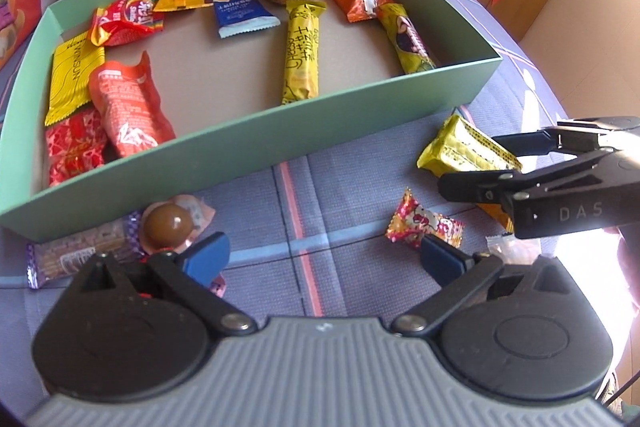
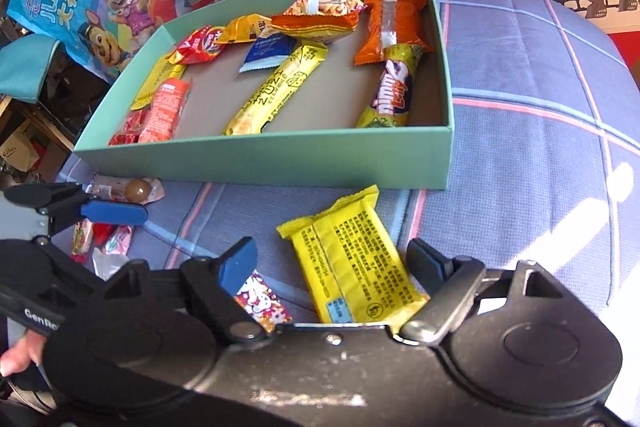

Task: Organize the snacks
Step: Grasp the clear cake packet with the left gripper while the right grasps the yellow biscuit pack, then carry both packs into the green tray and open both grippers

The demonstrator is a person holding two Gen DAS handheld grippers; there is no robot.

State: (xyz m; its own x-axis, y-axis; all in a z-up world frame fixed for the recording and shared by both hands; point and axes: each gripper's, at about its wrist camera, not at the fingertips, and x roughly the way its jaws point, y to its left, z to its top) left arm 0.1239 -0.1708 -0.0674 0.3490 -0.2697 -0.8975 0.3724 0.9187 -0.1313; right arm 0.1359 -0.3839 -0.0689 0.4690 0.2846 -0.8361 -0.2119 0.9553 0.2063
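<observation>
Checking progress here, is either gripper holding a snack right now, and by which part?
Neither. The right gripper is open around the yellow packet, not closed; the left gripper is open and empty.

1. Bright daylight enters from the right, blowing out the right edge of the left wrist view.
2. A sunlit patch glares on the blue checked cloth (image 2: 560,155) (right wrist view).
3. Fisheye bending curves the green box (image 1: 256,155) walls.
4. Corners vignette dark; centres stay sharp.
</observation>
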